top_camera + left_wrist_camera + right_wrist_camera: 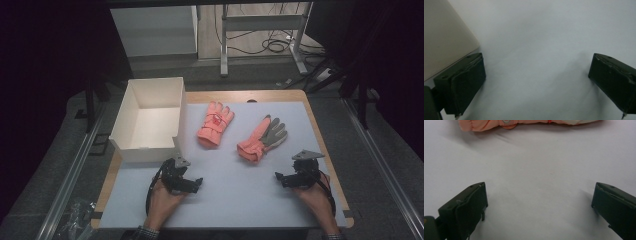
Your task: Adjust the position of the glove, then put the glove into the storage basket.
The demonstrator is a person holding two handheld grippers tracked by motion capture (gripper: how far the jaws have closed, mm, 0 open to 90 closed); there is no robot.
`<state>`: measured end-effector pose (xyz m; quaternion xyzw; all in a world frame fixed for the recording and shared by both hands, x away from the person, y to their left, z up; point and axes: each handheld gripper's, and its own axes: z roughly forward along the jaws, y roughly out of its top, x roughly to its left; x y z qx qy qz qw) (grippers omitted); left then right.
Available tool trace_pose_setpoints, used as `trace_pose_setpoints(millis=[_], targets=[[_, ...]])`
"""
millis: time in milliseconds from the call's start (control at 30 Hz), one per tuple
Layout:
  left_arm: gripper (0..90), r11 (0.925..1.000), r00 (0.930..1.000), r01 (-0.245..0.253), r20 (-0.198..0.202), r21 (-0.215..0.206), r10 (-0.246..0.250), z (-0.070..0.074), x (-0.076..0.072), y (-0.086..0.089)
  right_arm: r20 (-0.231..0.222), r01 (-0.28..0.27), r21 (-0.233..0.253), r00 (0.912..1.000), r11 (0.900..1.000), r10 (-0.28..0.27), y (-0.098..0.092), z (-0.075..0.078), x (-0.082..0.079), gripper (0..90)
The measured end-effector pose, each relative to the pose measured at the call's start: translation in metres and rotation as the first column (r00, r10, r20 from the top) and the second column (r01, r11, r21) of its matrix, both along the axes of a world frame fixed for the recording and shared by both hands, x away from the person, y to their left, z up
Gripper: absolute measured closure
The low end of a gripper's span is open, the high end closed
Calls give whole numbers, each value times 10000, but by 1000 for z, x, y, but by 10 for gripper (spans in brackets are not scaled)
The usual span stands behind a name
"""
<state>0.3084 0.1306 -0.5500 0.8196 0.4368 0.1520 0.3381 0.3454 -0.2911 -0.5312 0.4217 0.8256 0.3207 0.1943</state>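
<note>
- Two pink gloves on the table: the left glove point(215, 123) lies back-up near the middle, the right glove point(262, 138) lies just beside it, grey palm showing, apart from its partner.
- One white box point(150, 120) stands open at the table's point(235, 200) left edge, with the left glove close to its right wall.
- Left gripper point(192, 184) rests low on the mat just in front of the box, jaws spread wide, holding nothing; the box corner point(446, 40) sits right by its left jaw.
- Right gripper point(281, 177) sits near the right glove's cuff point(499, 123), jaws wide too, empty.
- Bare mat lies between each gripper and the gloves.
</note>
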Motion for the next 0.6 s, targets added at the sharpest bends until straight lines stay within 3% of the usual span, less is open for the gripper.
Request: trace_pose_setpoints(millis=[600], targets=[[12, 10000, 10000, -3, 57, -32, 3, -1, 0, 0, -28, -6, 7, 10000, 10000, 6, 0, 1, 0, 12]])
